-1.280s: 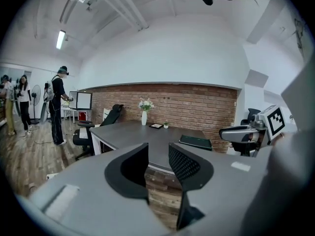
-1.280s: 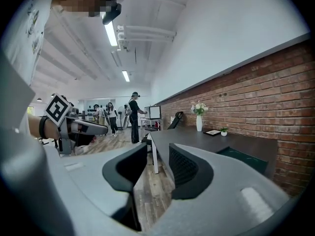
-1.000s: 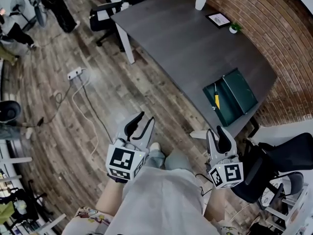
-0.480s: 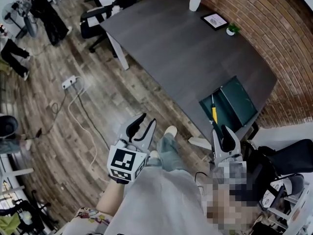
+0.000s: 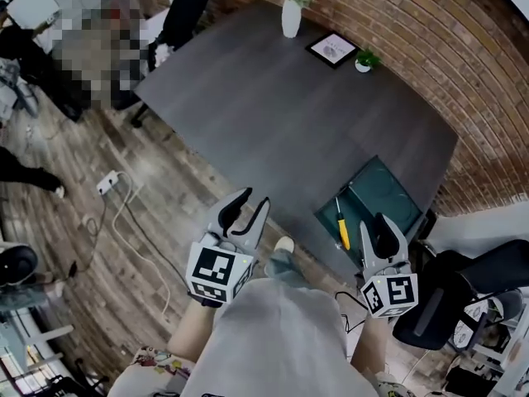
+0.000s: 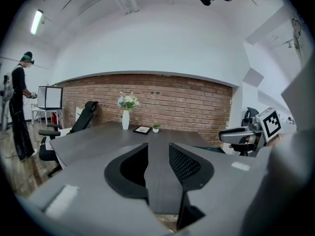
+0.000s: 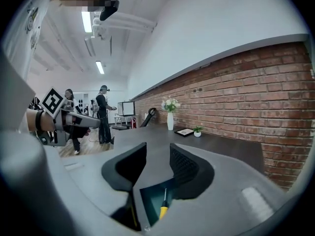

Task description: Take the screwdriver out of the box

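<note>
One dark green box (image 5: 382,190) lies open at the near corner of the dark counter (image 5: 264,106). It holds the one screwdriver (image 5: 341,227), yellow-handled, which lies in the half of the box nearest the counter's edge with its shaft pointing away from the person. There are two claws, one in each hand. The right claw (image 5: 374,228) hangs just short of the box's near side, aimed at it. Its jaws are released and opening, with nothing between them and no contact with the box or the tool. The left claw (image 5: 253,200) is well to the left of the box, by the counter's near edge, also released and opening with nothing in it. Far beyond the box, three things stand near the brick wall: one white vase (image 5: 290,16) of flowers, one framed picture (image 5: 332,48) and one small potted plant (image 5: 364,59). One black office chair (image 5: 467,275) stands just right of the box, off the counter.
</note>
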Tool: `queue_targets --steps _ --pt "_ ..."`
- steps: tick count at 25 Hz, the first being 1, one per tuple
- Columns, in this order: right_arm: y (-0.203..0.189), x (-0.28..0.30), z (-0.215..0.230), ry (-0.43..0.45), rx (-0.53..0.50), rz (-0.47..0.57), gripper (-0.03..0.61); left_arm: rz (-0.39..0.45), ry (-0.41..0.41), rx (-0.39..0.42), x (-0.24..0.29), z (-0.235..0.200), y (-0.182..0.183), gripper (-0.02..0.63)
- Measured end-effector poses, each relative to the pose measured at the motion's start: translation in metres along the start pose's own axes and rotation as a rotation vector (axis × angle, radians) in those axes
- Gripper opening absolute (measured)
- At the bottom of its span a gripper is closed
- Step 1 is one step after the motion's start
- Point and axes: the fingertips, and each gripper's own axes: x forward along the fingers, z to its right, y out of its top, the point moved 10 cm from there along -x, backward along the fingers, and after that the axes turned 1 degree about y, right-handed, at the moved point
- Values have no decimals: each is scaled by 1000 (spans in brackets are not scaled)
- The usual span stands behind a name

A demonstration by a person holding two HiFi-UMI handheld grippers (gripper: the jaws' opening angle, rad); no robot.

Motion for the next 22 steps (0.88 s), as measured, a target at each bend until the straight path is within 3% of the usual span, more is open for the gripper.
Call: queue_targets --steps 14,22 --pt "4 3 65 -94 86 18 175 -37 -139 69 96 23 37 164" --pt "0 -12 64 -202 158 33 176 -78 -268 124 131 37 49 169"
